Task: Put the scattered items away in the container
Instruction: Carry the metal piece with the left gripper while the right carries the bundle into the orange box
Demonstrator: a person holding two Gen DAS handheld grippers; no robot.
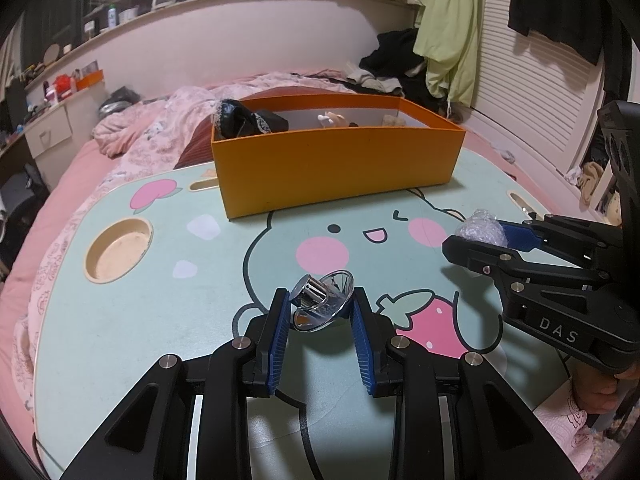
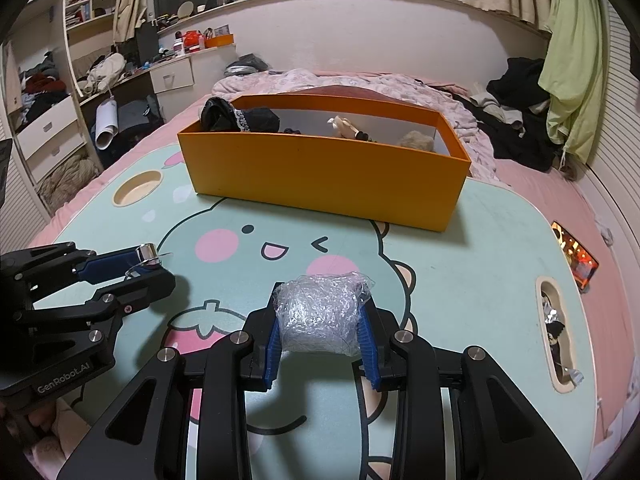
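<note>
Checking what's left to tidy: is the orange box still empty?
No, the orange box already holds a black cloth and small toys.

left wrist: close, angled down, toward orange box (image 1: pixel 336 168) | right wrist: same | shared: lap table (image 1: pixel 140 320)

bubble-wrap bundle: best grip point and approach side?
Across its middle, coming from the near table edge angled down, as the right gripper has it now. The bubble-wrap bundle is a soft rounded lump with no handle or edge, so pads on its two opposite flanks at the widest part look most secure; it should compress slightly rather than slip.
</note>
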